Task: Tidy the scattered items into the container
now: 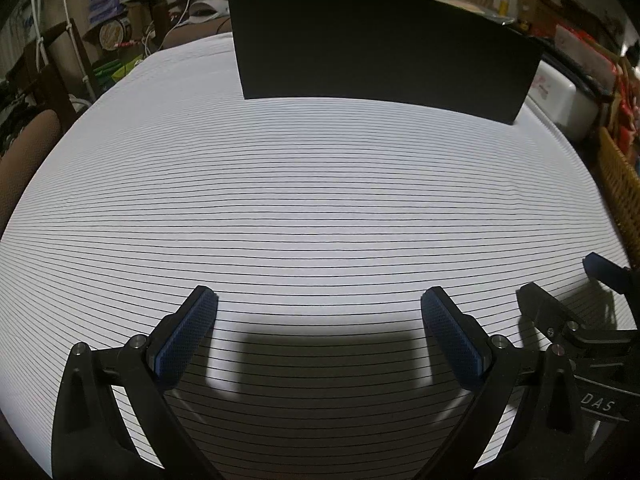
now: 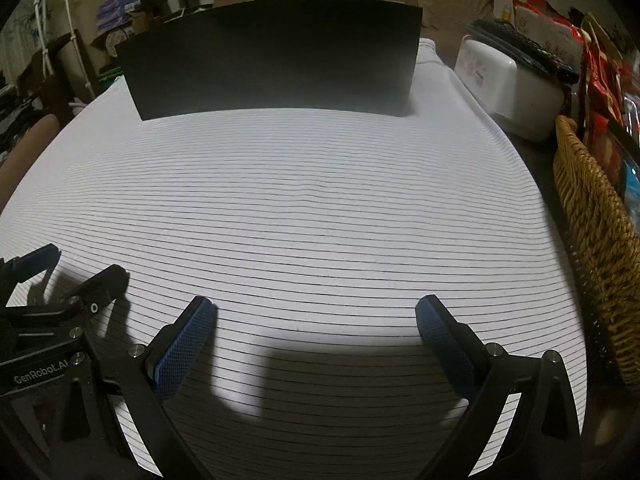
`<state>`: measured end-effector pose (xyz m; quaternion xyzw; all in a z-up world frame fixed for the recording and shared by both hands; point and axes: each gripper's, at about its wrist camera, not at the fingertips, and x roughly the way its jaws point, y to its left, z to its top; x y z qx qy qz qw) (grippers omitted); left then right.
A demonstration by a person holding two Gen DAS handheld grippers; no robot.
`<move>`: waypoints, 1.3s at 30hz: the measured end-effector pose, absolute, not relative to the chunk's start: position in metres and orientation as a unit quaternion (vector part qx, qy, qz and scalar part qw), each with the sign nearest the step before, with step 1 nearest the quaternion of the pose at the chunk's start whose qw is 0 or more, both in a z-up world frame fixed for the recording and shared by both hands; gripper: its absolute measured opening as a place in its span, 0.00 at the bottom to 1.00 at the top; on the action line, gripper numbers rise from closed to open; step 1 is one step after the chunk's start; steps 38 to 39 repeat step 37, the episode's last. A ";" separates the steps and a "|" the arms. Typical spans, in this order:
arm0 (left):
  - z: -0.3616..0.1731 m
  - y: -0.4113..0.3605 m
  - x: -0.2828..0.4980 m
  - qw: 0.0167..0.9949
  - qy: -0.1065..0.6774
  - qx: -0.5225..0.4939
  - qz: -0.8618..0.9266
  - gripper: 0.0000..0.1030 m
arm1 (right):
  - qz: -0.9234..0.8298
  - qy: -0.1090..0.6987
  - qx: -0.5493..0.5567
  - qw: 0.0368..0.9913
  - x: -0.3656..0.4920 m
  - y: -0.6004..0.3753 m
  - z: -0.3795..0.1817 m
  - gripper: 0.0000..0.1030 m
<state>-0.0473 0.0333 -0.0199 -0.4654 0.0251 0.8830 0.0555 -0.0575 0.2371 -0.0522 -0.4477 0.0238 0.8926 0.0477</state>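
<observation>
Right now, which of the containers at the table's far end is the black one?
The black container standing on the striped cloth, straight ahead. The white lidded box and wicker basket sit off the cloth's right edge.

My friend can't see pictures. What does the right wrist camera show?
The open right gripper hovers empty over a white striped tablecloth. A tall black box stands at the far end, a wicker basket sits right, and the left gripper shows at the left edge.
</observation>
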 end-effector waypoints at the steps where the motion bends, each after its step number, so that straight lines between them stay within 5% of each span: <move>1: -0.020 0.033 -0.047 0.056 0.025 -0.465 0.883 1.00 | 0.893 0.024 -0.448 0.048 -0.057 0.237 -0.052 1.00; 39: -0.020 0.027 -0.046 0.057 0.025 -0.465 0.883 1.00 | 0.890 0.039 -0.447 0.082 -0.059 0.234 -0.051 1.00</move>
